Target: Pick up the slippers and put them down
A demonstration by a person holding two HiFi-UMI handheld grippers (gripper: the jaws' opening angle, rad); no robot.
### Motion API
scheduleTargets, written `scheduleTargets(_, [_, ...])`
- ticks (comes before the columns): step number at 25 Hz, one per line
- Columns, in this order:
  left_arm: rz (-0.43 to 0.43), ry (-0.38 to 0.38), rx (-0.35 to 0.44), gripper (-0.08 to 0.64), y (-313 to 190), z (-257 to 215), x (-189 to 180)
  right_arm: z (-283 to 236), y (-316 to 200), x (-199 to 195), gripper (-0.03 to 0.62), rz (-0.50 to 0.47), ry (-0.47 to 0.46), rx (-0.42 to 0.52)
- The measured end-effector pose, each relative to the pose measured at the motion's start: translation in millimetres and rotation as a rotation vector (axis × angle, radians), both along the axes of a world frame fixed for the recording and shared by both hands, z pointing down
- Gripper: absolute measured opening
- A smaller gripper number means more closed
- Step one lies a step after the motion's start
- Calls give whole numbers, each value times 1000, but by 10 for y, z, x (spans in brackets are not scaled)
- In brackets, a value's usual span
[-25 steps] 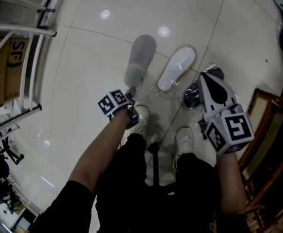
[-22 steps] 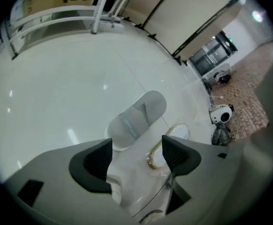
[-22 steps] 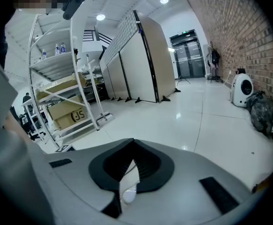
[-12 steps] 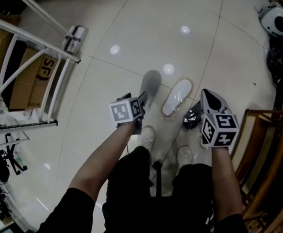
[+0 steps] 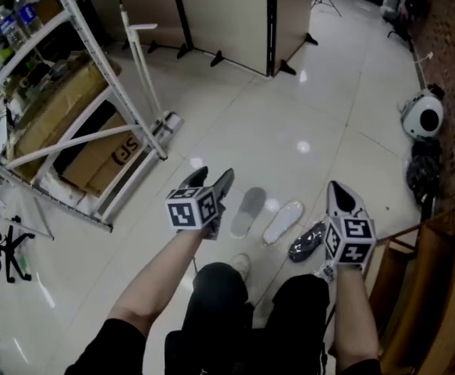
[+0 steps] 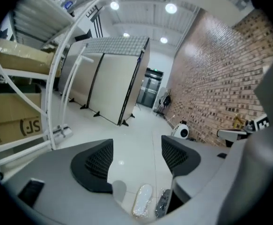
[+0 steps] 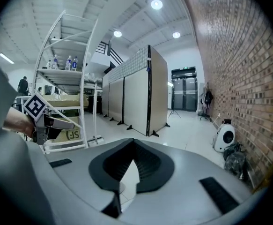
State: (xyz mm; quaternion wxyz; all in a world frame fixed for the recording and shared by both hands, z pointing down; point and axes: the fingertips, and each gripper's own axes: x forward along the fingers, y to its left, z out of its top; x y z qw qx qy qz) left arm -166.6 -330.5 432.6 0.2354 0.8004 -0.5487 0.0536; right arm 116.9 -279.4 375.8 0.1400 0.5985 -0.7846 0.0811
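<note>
The grey slipper [image 5: 250,211] and the white slipper [image 5: 283,222] lay side by side on the floor [image 5: 305,116] — between and below the left tongs [image 5: 213,176], spread and empty, and the right tongs [image 5: 338,190], pressed together on nothing.

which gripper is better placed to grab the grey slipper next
Probably left. The left gripper has its fingers apart and hangs nearest the flat grey slipper; the right gripper has its fingers together, out beyond the white slipper.
</note>
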Motion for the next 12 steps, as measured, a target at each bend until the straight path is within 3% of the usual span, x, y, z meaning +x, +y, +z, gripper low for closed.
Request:
scheduleTargets(7, [-25,16,169,327,644,-982,-294,-850,558,-290,3,-25,-41,169])
scheduleTargets(12, [-49,-24,338,327,1080,-1582,-314,-1339,1015,-218,3,-20,-71,294])
